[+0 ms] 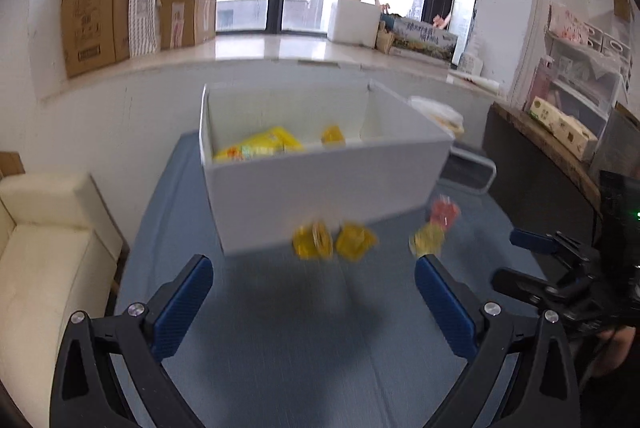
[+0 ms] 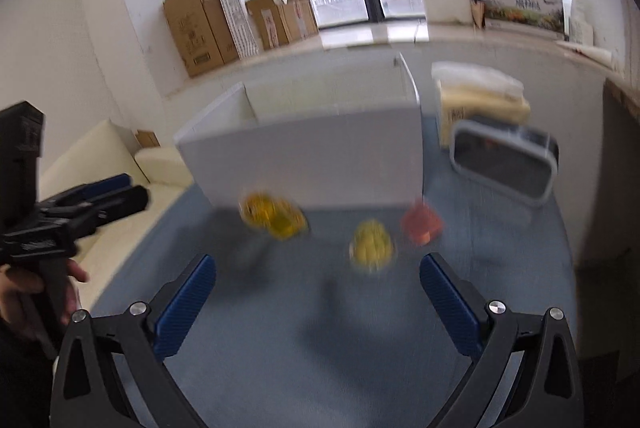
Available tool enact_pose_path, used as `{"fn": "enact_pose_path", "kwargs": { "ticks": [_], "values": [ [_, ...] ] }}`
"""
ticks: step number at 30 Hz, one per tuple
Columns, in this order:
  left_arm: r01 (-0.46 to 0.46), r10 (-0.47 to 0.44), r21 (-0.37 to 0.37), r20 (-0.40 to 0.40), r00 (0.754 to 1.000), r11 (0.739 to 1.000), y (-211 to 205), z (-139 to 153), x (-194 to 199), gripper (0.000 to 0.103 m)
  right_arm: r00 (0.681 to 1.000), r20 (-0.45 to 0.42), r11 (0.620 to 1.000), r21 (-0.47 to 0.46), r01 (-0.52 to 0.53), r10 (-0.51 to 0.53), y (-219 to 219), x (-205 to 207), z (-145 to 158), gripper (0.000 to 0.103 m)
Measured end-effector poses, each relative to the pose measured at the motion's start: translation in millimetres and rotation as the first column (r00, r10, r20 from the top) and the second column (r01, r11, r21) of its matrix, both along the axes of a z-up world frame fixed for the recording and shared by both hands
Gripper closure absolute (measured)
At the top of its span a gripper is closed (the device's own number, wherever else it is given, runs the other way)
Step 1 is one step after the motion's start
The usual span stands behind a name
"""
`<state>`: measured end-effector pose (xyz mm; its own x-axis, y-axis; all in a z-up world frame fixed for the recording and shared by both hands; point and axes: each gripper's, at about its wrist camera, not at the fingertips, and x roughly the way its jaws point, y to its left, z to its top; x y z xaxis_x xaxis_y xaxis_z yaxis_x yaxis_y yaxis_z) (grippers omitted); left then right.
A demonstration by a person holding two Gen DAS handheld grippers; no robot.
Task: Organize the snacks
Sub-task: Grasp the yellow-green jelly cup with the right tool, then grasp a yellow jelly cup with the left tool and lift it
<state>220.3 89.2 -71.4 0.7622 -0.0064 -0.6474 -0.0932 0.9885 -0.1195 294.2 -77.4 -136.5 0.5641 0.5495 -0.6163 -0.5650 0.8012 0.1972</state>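
White box (image 1: 320, 188) on blue table (image 1: 280, 348): landmark. Inside box: two yellow packets, one large (image 1: 260, 146), one small (image 1: 333, 136). In front of box, on table: four small snacks, blurred – two yellow (image 1: 313, 241) (image 1: 355, 241) touching its front wall, third yellow (image 2: 371, 245) near right front corner, one red (image 2: 421, 225) just beside it. Left gripper (image 1: 314, 298) and right gripper (image 2: 318, 302): both spread wide, empty, short of snacks; nothing between grippers and snacks. Right of box: grey-rimmed container (image 2: 504, 158). Left of box: cream sofa (image 1: 48, 248). Behind box: windowsill with cardboard boxes (image 1: 96, 16).
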Motion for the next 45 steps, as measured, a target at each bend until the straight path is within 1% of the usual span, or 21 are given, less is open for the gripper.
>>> {"fn": "enact_pose_path", "kwargs": {
  "ticks": [2,6,8,10,13,15,17,18,19,20,21,22,23,29,34,37,39,41,42,44,45],
  "values": [
    [0.003,-0.003,0.0,-0.017,1.0,1.0,-3.4,-8.8,-8.0,0.0,1.0,-0.02,0.999,-0.028,0.022,-0.022,-0.9,-0.1,-13.2,0.0],
    [0.006,-0.006,-0.002,-0.039,0.999,1.0,-5.8,-19.7,-17.7,0.0,0.996,-0.076,0.999,-0.013,0.039,-0.04,-1.6,13.3,-29.8,0.0],
    [0.006,-0.007,-0.001,-0.045,0.999,1.0,-6.6,-23.5,-21.2,0.0,0.994,-0.095,0.998,-0.024,0.052,-0.054,1.4,23.1,-36.3,0.0],
    [0.013,-0.013,-0.004,-0.05,0.999,1.0,-7.0,-26.6,-22.9,0.0,0.993,-0.098,0.997,-0.036,0.065,-0.068,5.3,31.2,-38.8,0.0],
    [0.018,-0.018,-0.001,-0.064,0.998,1.0,-9.1,-31.5,-21.5,0.0,0.991,-0.105,0.996,-0.018,0.083,-0.084,10.6,48.6,-41.2,0.0],
    [0.017,-0.018,-0.004,-0.072,0.997,1.0,-7.6,-34.6,-19.7,0.0,0.987,-0.129,0.995,-0.013,0.096,-0.096,14.9,62.7,-44.9,0.002],
    [0.015,-0.016,-0.008,-0.079,0.997,1.0,-6.4,-37.9,-17.2,0.0,0.986,-0.131,0.994,-0.013,0.105,-0.106,18.9,72.4,-46.7,0.014],
    [0.015,-0.015,-0.008,-0.084,0.996,1.0,-5.8,-39.7,-15.9,0.0,0.985,-0.127,0.993,-0.028,0.111,-0.113,21.5,76.5,-47.8,0.028],
    [0.013,-0.013,-0.005,-0.092,0.996,1.0,-4.9,-42.2,-14.0,0.0,0.985,-0.129,0.993,-0.042,0.11,-0.114,24.0,79.2,-48.8,0.036],
    [0.011,-0.011,-0.004,-0.098,0.995,1.0,-3.8,-44.0,-12.8,0.0,0.984,-0.14,0.993,-0.064,0.101,-0.109,27.7,83.2,-52.0,0.037],
    [0.008,-0.009,-0.007,-0.1,0.995,1.0,-2.0,-45.4,-11.4,0.0,0.984,-0.148,0.993,-0.073,0.089,-0.099,28.8,85.1,-55.5,0.041],
    [0.004,-0.006,-0.013,-0.101,0.995,1.0,-0.5,-46.4,-10.4,0.0,0.985,-0.144,0.992,-0.091,0.086,-0.099,30.7,86.3,-58.1,0.058],
    [0.002,-0.004,-0.02,-0.102,0.995,1.0,0.8,-47.2,-9.3,0.0,0.987,-0.12,0.989,-0.111,0.093,-0.107,31.4,85.3,-58.1,0.063],
    [0.002,-0.007,-0.046,-0.115,0.993,0.999,3.1,-54.6,2.0,0.0,0.994,-0.085,0.992,-0.108,0.059,-0.068,27.6,73.7,-53.9,0.063],
    [0.018,-0.022,-0.038,-0.125,0.992,0.999,-3.4,-59.3,23.5,0.0,0.996,-0.078,0.996,-0.085,0.041,-0.047,18.4,49.7,-44.6,0.063],
    [-0.036,0.031,-0.033,-0.129,0.991,0.999,1.5,-61.0,41.4,0.0,0.997,-0.076,0.997,-0.07,0.026,-0.032,10.7,31.4,-39.8,0.063],
    [-0.068,0.058,-0.068,-0.136,0.989,0.995,9.8,-62.4,54.4,0.0,0.997,-0.067,0.998,-0.058,0.021,-0.025,9.0,21.8,-35.8,0.063],
    [-0.078,0.065,-0.09,-0.139,0.988,0.993,14.3,-63.8,63.8,0.0,0.997,-0.07,0.999,-0.027,0.022,-0.024,5.7,13.6,-32.1,0.063],
    [-0.083,0.07,-0.091,-0.134,0.988,0.992,14.7,-64.1,69.4,0.0,0.997,-0.07,1.0,-0.017,0.023,-0.024,3.6,10.6,-31.3,0.063],
    [-0.104,0.095,-0.067,-0.125,0.988,0.992,14.7,-64.4,79.8,0.0,0.998,-0.069,1.0,0.002,0.015,-0.015,-0.1,2.7,-29.6,0.063],
    [-0.106,0.097,-0.076,-0.12,0.988,0.991,14.7,-64.8,83.4,0.0,0.997,-0.073,1.0,0.01,0.009,-0.009,-0.8,0.5,-28.5,0.063]
  ]
}}
